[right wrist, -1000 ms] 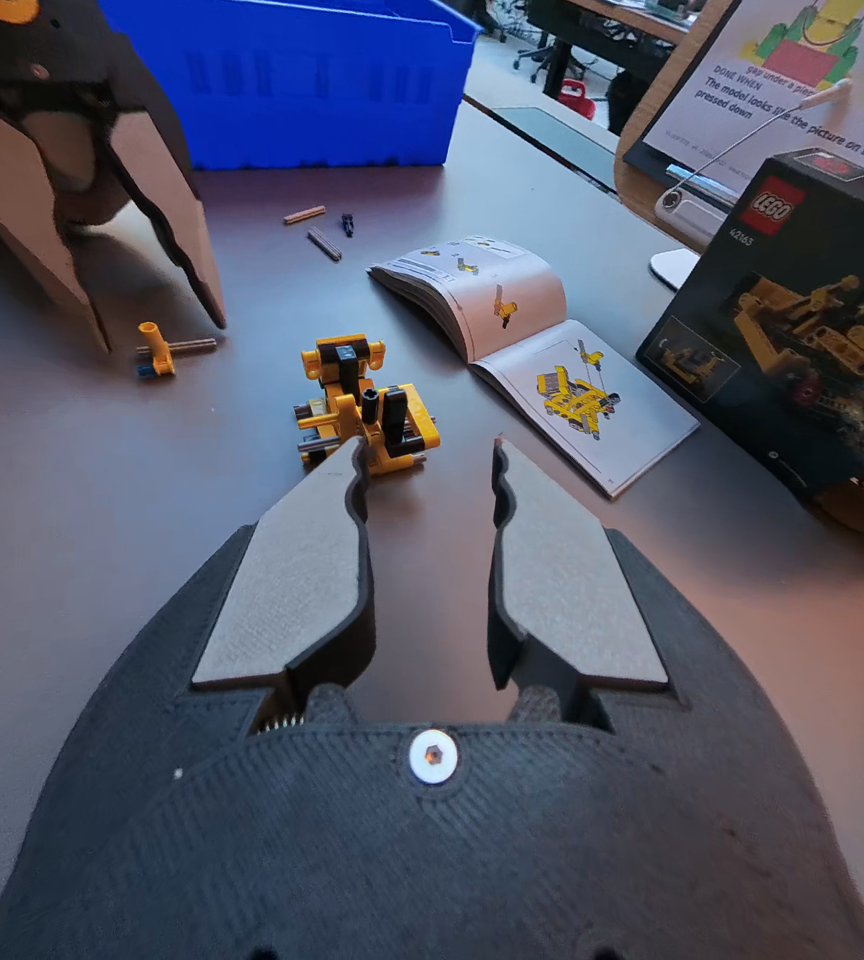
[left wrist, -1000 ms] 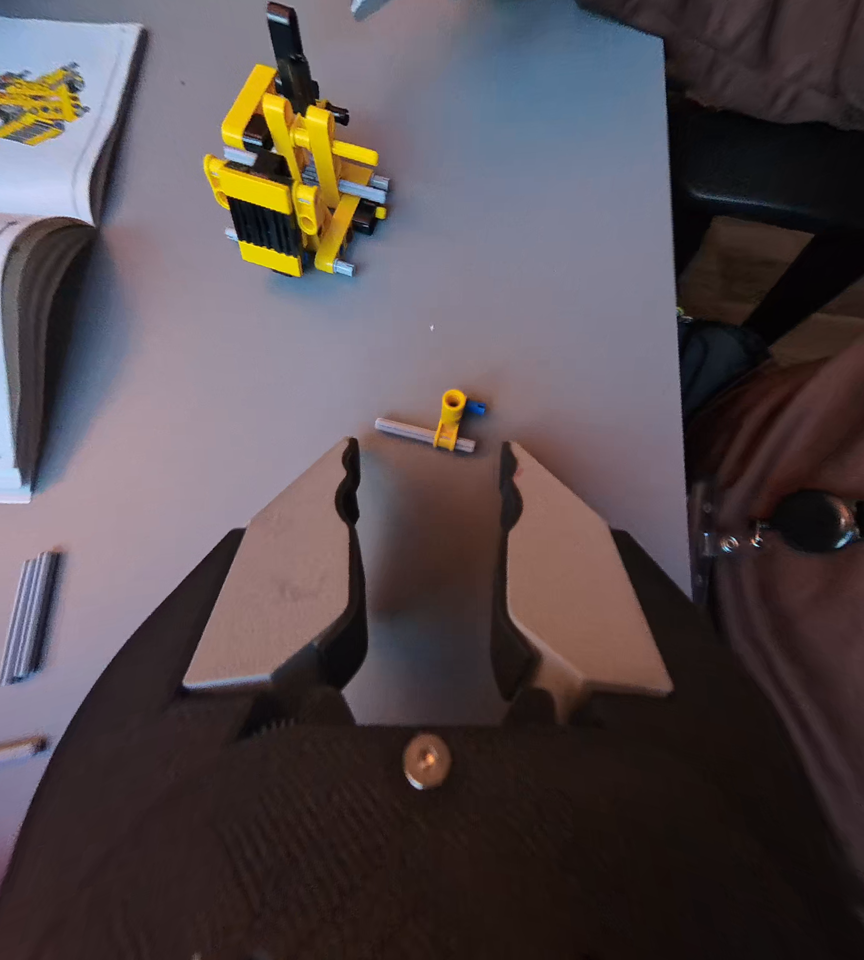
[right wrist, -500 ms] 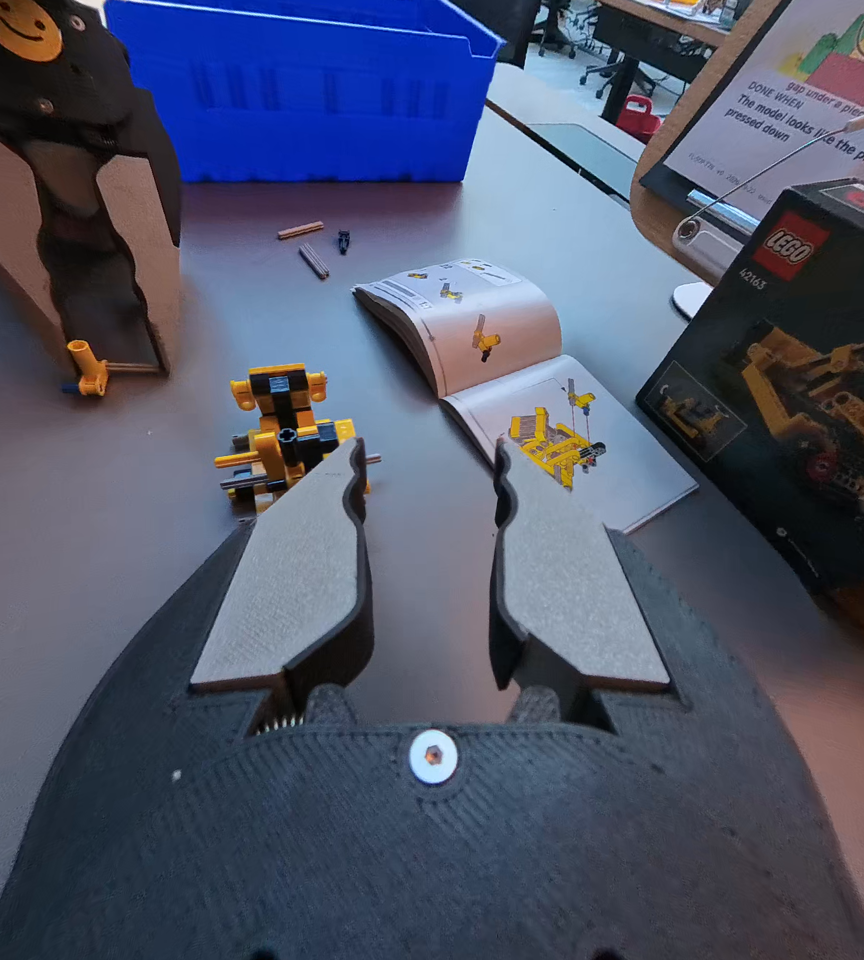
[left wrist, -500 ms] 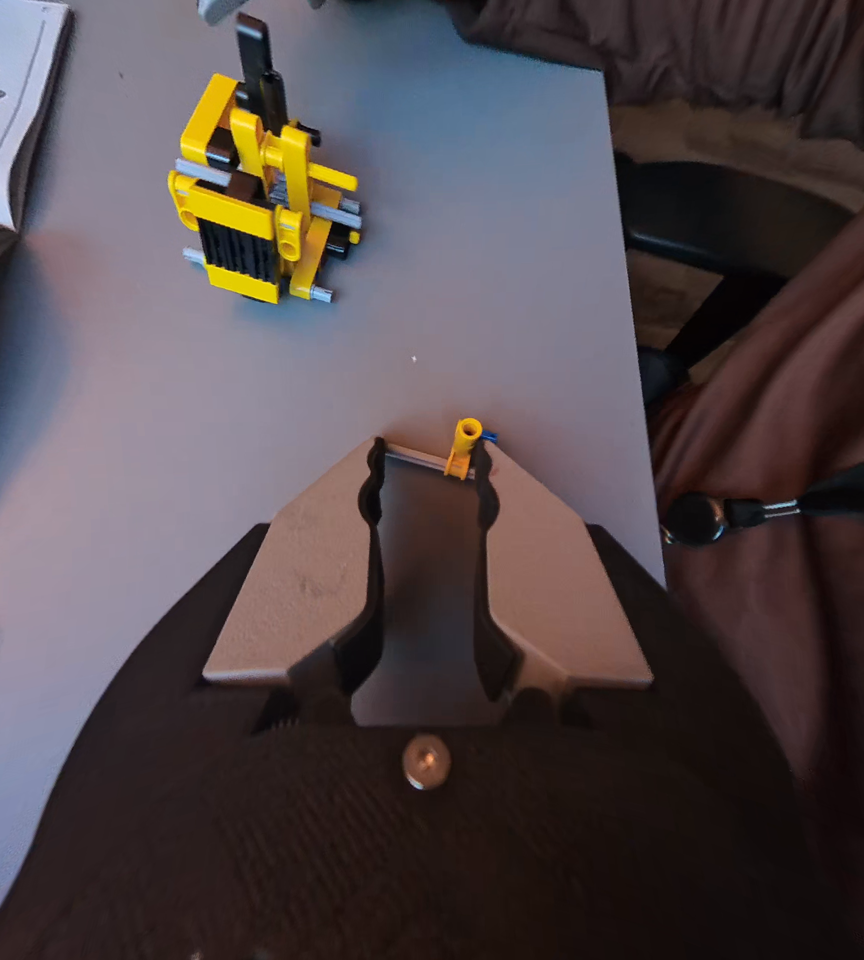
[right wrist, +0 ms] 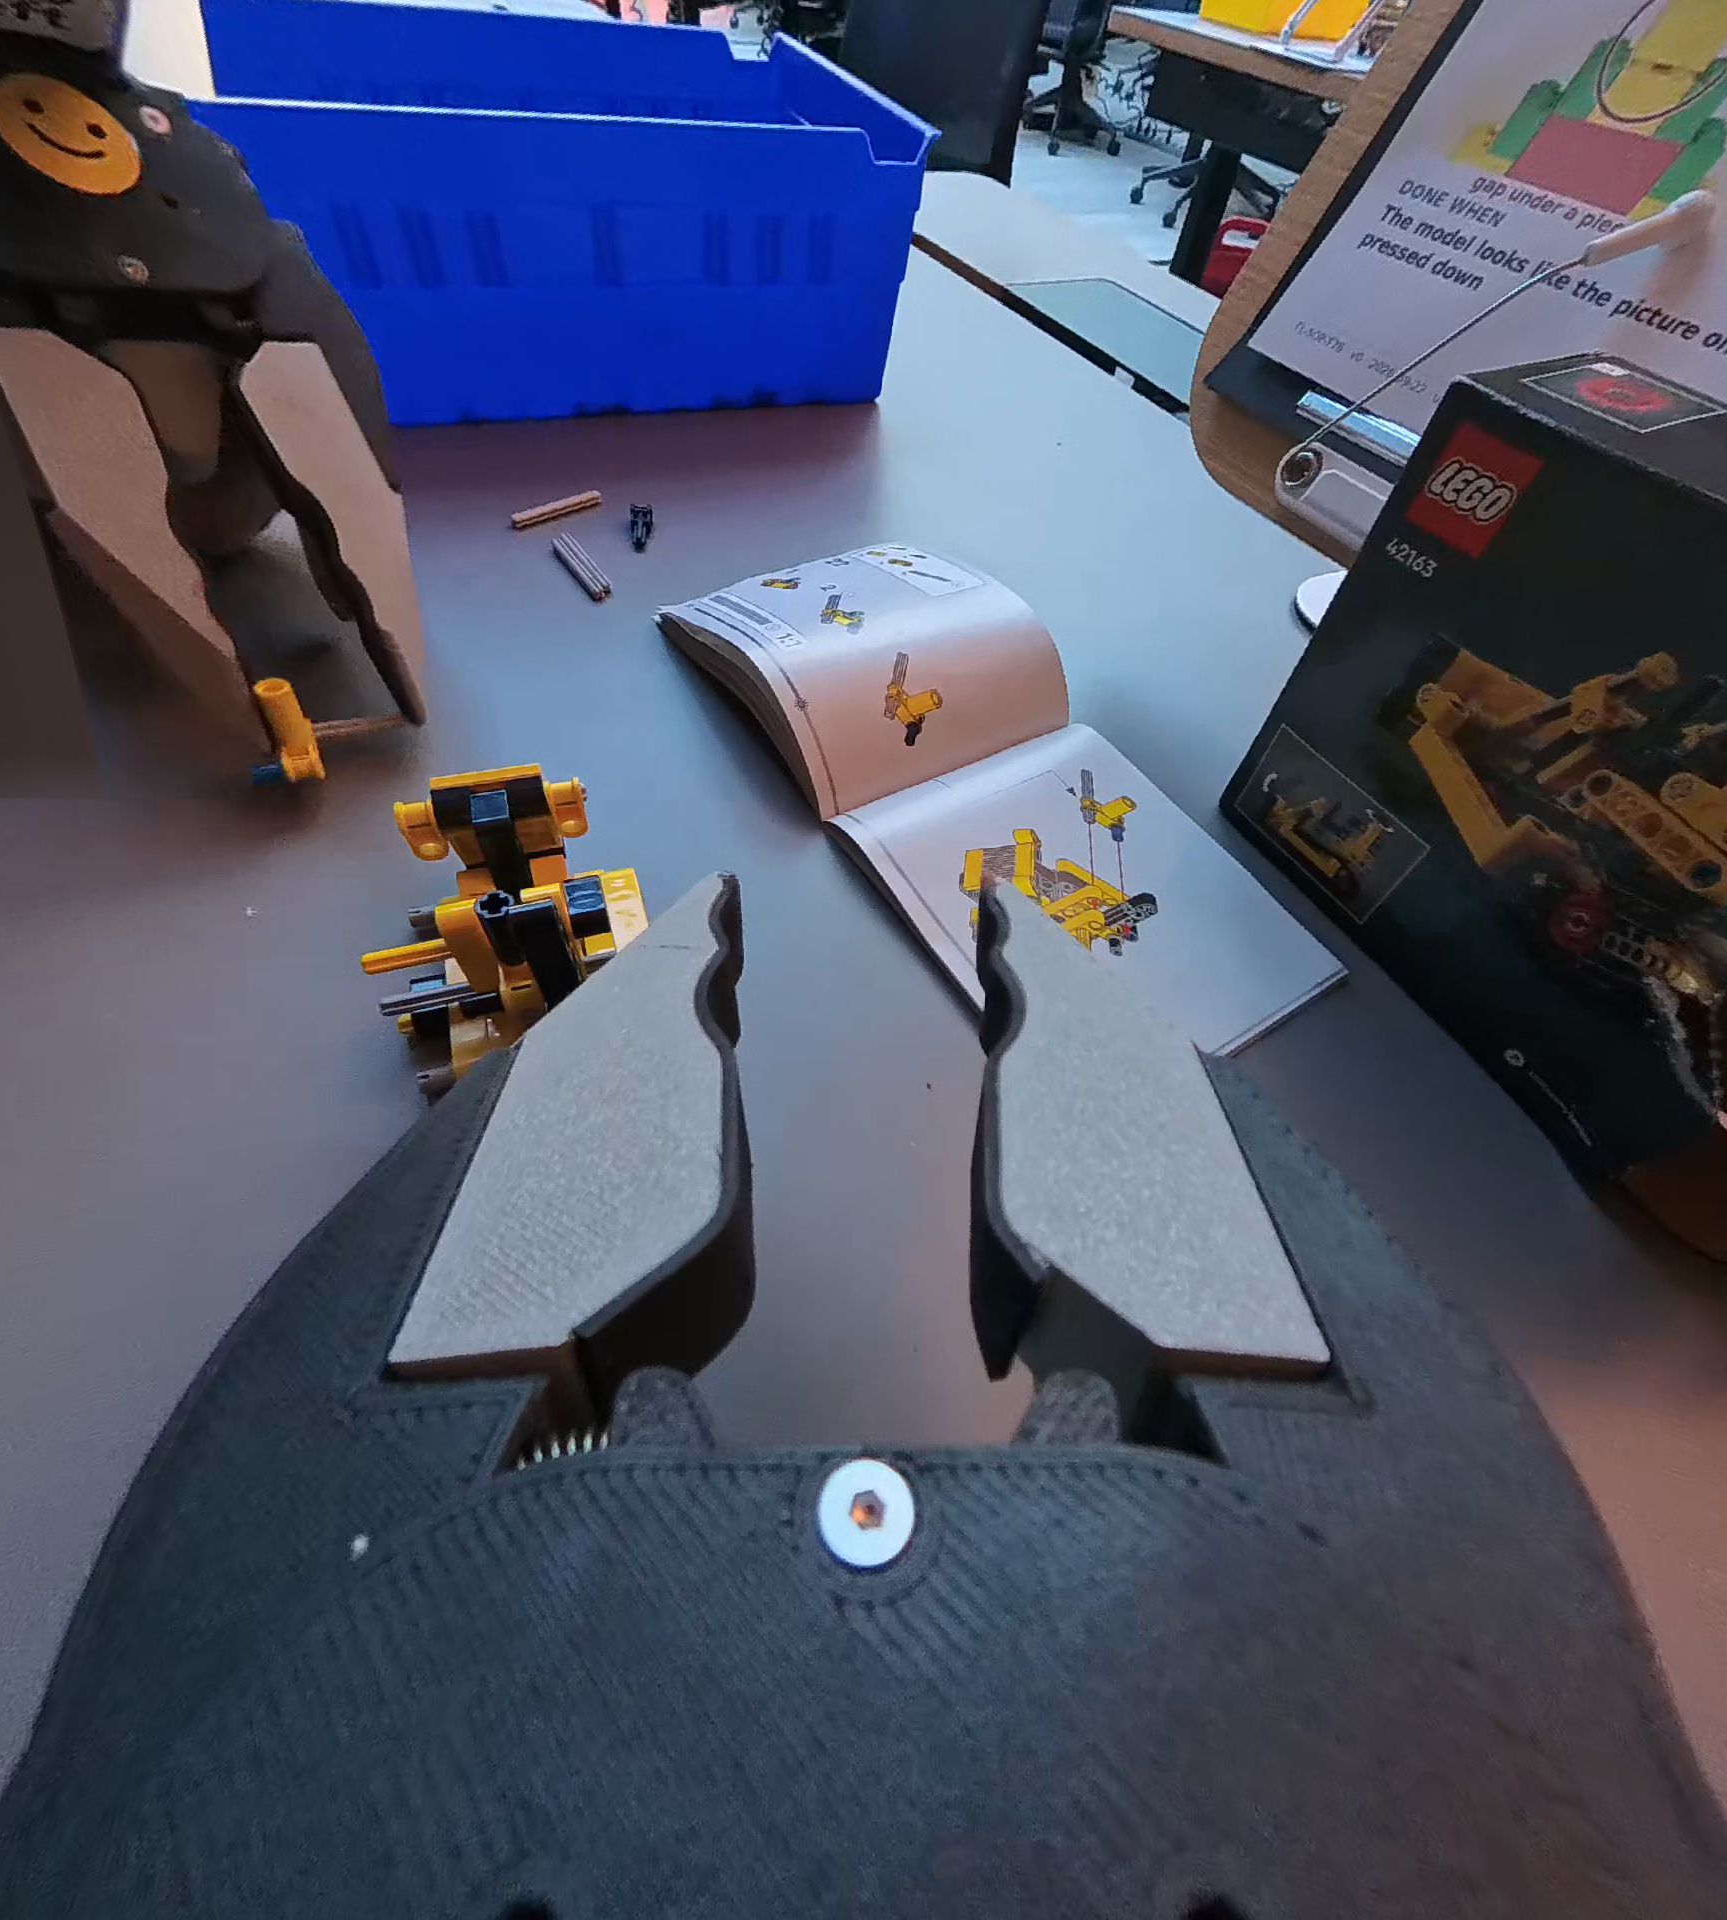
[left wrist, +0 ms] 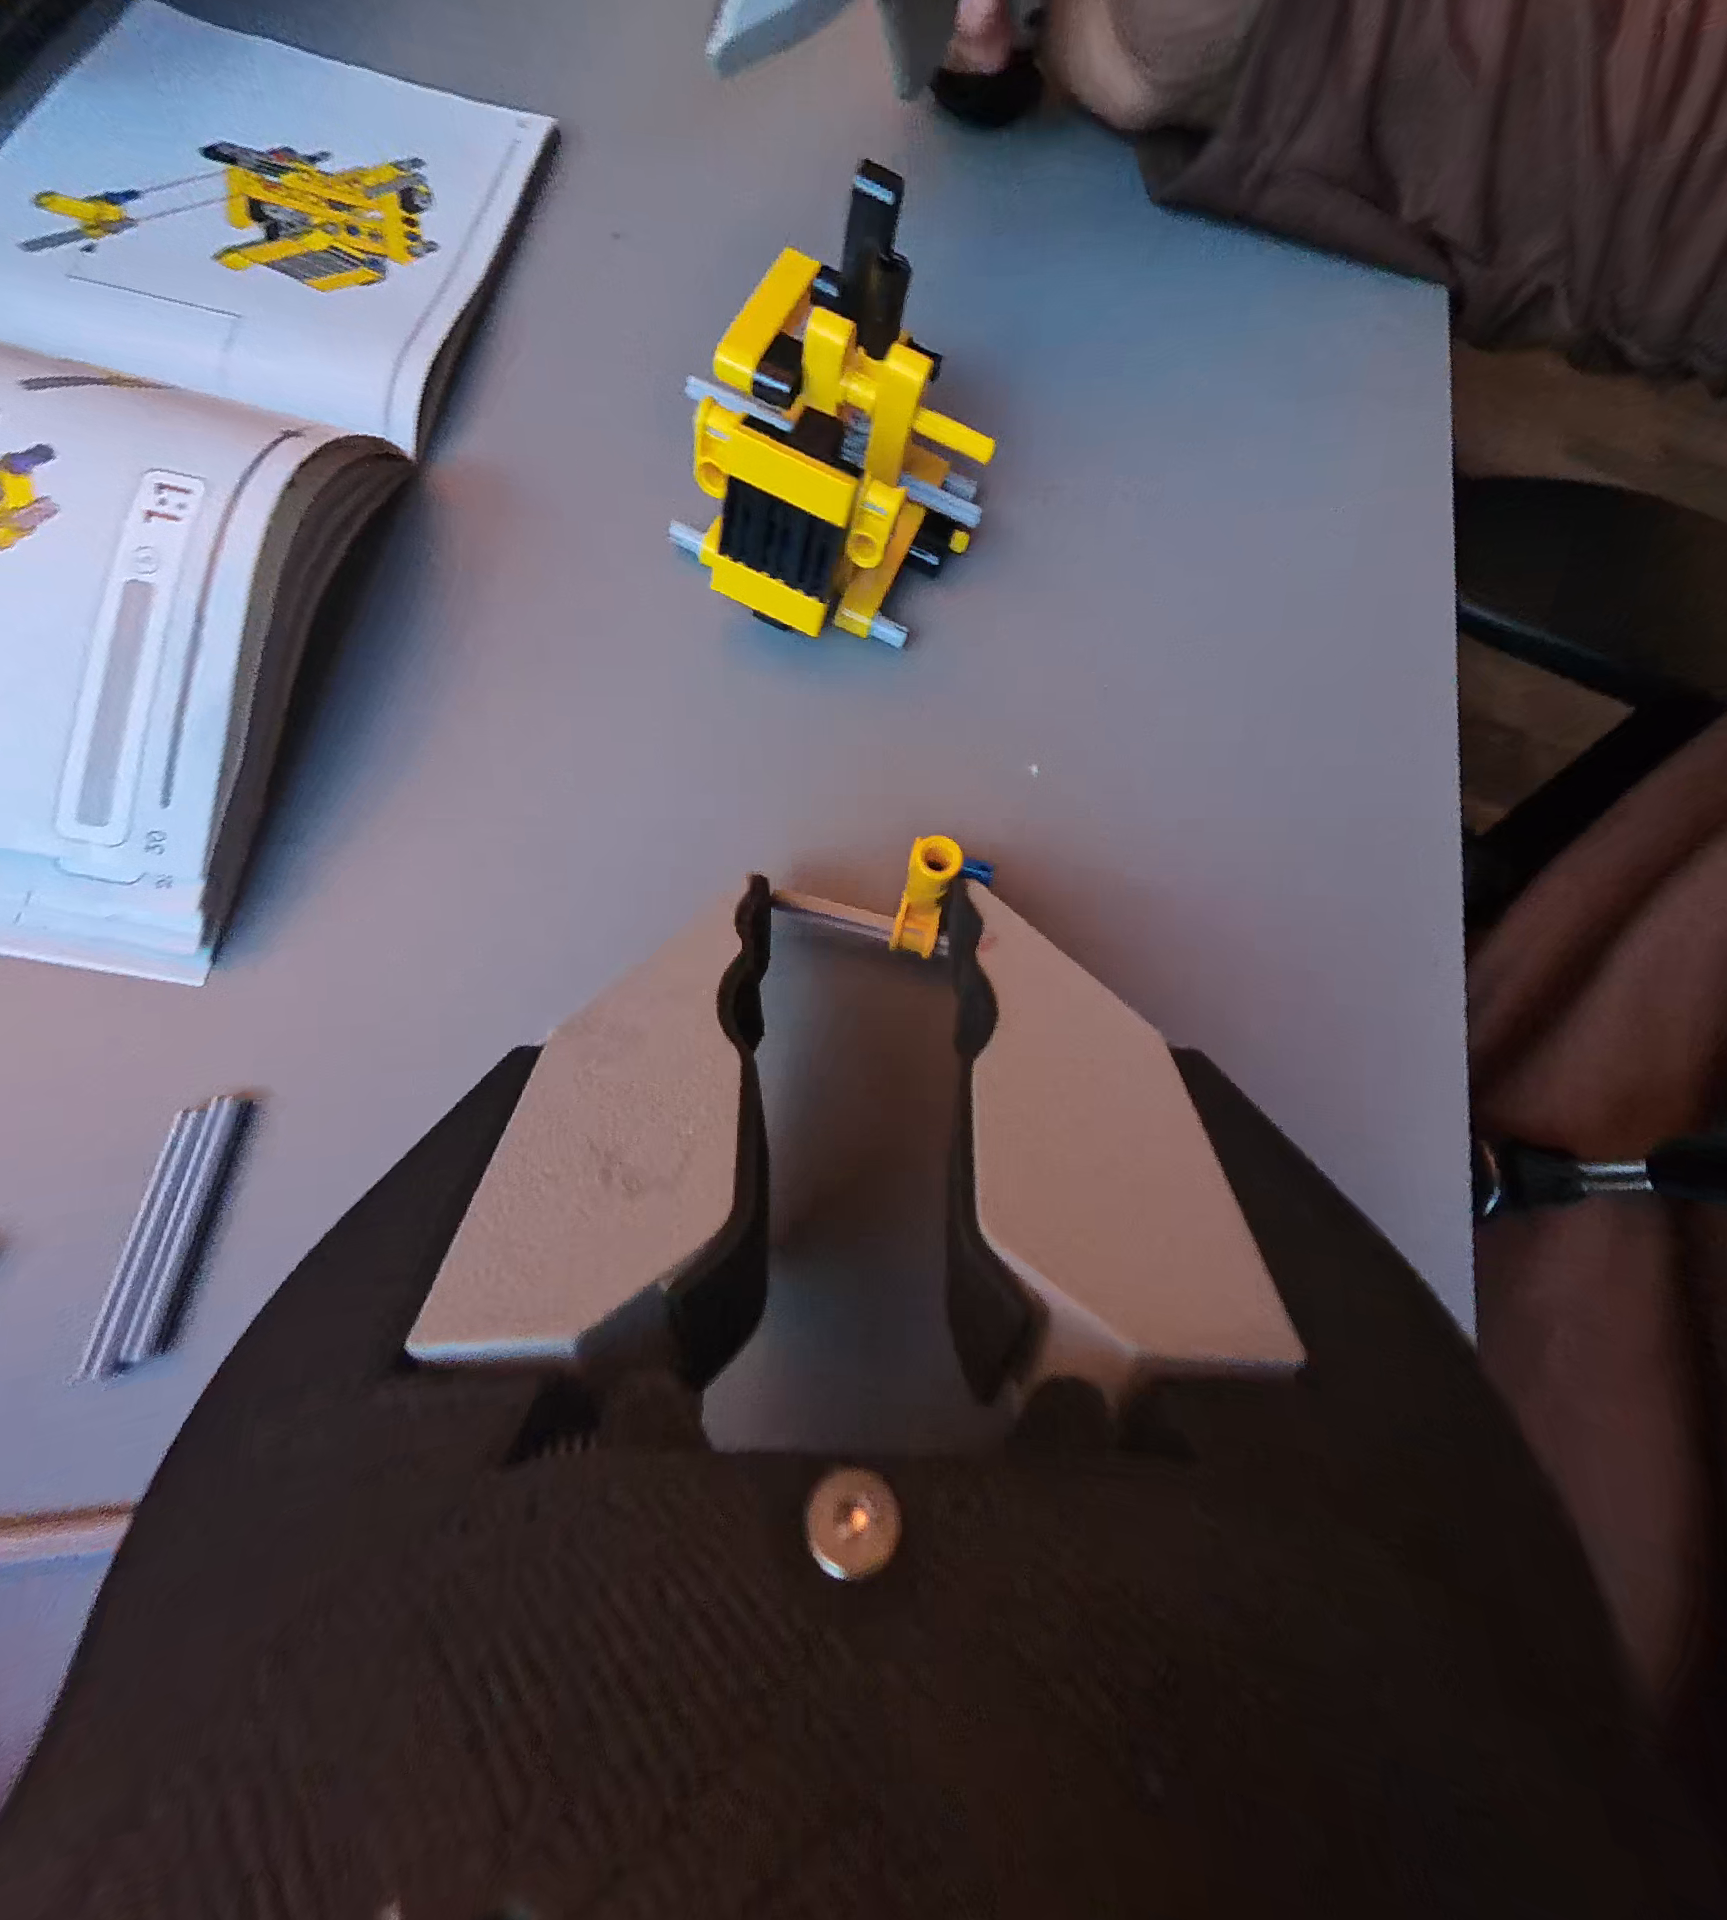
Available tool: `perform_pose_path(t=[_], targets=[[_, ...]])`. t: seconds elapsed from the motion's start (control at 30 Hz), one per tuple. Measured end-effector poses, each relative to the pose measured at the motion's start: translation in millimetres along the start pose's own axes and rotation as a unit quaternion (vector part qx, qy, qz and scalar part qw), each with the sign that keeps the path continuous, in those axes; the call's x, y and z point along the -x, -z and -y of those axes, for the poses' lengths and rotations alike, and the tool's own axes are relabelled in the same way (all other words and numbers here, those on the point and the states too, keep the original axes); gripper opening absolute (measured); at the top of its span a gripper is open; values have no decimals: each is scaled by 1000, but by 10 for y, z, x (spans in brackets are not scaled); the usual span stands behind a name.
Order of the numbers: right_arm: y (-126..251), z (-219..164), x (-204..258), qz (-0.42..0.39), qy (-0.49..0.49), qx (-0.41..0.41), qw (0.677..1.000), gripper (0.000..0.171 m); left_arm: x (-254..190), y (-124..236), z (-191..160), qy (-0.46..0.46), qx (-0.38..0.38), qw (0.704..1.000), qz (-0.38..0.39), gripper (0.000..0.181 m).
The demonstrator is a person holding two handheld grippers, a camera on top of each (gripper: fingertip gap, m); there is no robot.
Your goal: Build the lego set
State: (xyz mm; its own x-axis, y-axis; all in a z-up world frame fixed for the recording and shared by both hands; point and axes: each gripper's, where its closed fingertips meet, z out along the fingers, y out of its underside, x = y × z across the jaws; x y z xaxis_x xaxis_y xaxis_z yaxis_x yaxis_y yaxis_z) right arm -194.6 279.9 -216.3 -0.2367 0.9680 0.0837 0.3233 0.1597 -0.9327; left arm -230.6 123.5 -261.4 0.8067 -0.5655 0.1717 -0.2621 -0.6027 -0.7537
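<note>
A small piece, a grey axle through a yellow connector point(left wrist: 926, 894) with a blue pin, is gripped end to end between the tips of my left gripper point(left wrist: 859, 904). In the right wrist view the same piece point(right wrist: 287, 732) hangs in the left gripper point(right wrist: 339, 727), tilted, at or just above the table. The half-built yellow and black model point(left wrist: 817, 488) stands on the grey table beyond it. My right gripper point(right wrist: 854, 914) is open and empty, just right of the model point(right wrist: 506, 914).
An open instruction booklet point(left wrist: 163, 416) lies to the left. Loose grey axles point(left wrist: 163, 1236) lie near it. A blue bin point(right wrist: 547, 239) stands at the back and the set's box point(right wrist: 1565, 748) at the right. The table edge point(left wrist: 1456, 831) is close by. There is about 15 cm between the tips of the two grippers.
My left gripper closed from wide open onto the axle piece and pulled back with it. My right gripper drifted right, so the model now sits left of its fingers.
</note>
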Motion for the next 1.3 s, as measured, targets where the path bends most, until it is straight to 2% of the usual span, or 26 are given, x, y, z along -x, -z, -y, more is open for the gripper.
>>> perform_pose_path(t=[0.37,0.53,0.63,0.73,0.87,0.93,1.0,1.1,1.23,1.3], targets=[[4,-8,-2,-7,2,4,1000,41,108,32,51,47,-19,999,-7,32],[13,-9,17,-6,3,5,1000,40,131,31,141,38,-38,999,-2,32],[41,49,51,-3,4,-8,1000,39,99,40,283,30,-58,998,-12,31],[130,202,83,12,-12,-49,999,37,22,109,578,12,-98,995,-24,31],[303,443,150,76,-69,-126,987,18,-150,212,1048,-39,-153,986,-48,31],[350,523,102,88,-83,-149,981,20,-206,229,1260,-73,-172,981,-48,31],[340,545,73,107,-88,-144,980,21,-211,230,1446,-112,-183,976,-37,31],[310,644,147,181,-102,-130,969,24,-170,241,1718,-155,-209,965,-20,32],[297,854,257,286,-126,-117,943,27,-113,264,1975,-159,-256,953,-26,32],[253,895,272,317,-133,-108,933,27,-58,249,1992,-158,-267,950,-26,32]])
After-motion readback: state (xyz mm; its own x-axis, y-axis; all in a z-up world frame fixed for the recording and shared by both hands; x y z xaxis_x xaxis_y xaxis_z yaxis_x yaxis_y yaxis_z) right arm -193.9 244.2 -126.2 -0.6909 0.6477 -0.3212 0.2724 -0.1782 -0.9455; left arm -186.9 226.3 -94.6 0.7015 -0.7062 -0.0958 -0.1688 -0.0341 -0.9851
